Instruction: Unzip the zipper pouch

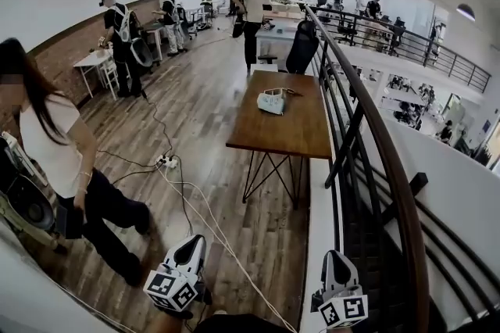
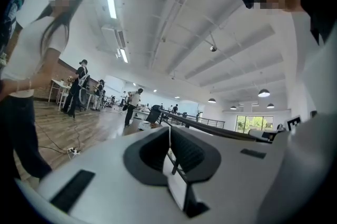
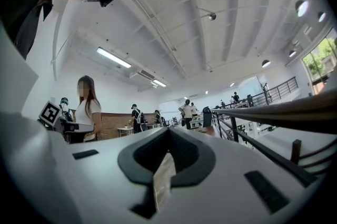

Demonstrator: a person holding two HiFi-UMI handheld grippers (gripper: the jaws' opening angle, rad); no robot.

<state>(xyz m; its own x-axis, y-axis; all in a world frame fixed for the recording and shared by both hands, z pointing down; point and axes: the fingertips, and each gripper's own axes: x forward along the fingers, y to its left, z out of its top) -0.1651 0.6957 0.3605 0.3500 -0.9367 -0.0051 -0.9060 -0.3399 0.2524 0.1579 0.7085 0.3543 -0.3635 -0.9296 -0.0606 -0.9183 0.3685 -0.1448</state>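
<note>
Zipper pouch (image 1: pixel 273 102) lies untouched on the far half of a wooden table (image 1: pixel 291 133), well ahead of both of my hand-held grippers, across a stretch of plank floor in an open mezzanine workspace. The left hand-held gripper (image 1: pixel 191 244) and the right hand-held gripper (image 1: pixel 334 255) sit low in the head view, side by side and pointing level toward the table. Each one's own view shows its jaws clenched together with nothing between them, only the room beyond.

A white power strip (image 1: pixel 166 162) with trailing cables lies on the floor ahead of the left hand-held gripper. A dark curved railing (image 1: pixel 373 128) runs ahead of the right one, past the table's side. A person in a white top (image 1: pixel 56 144) stands off to the left of the left hand-held gripper; others work at desks far beyond the table.

By my reading the task has not begun. Neither hand-held gripper is near the pouch, and from this range I cannot tell whether its zipper is closed or where the pull sits. As I judge it, everything is left to do: reach the table, open the jaws, pin the pouch body with one hand-held gripper, catch the pull with the other and draw it along the teeth.
</note>
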